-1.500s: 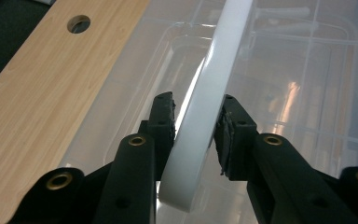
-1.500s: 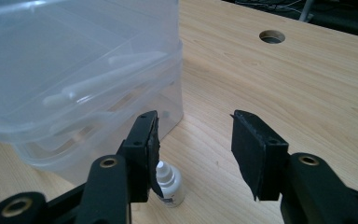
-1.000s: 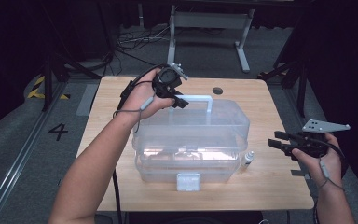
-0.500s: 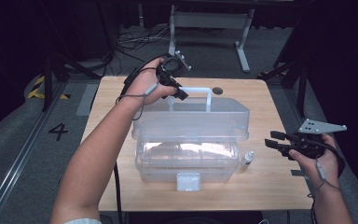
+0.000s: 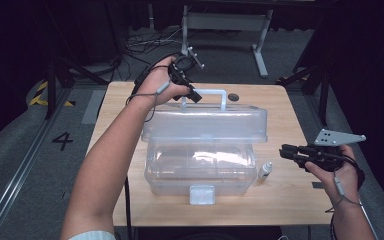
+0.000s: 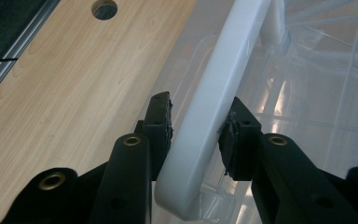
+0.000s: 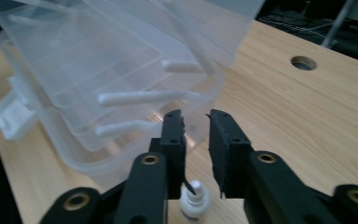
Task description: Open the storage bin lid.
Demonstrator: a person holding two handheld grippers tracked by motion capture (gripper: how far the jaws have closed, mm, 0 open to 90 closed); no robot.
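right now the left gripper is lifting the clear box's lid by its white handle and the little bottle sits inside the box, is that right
Not quite: the little bottle is not inside. It stands on the table outside the clear box, by its right end, as the high view shows. The rest holds: the left gripper is closed on the white handle with the lid raised.
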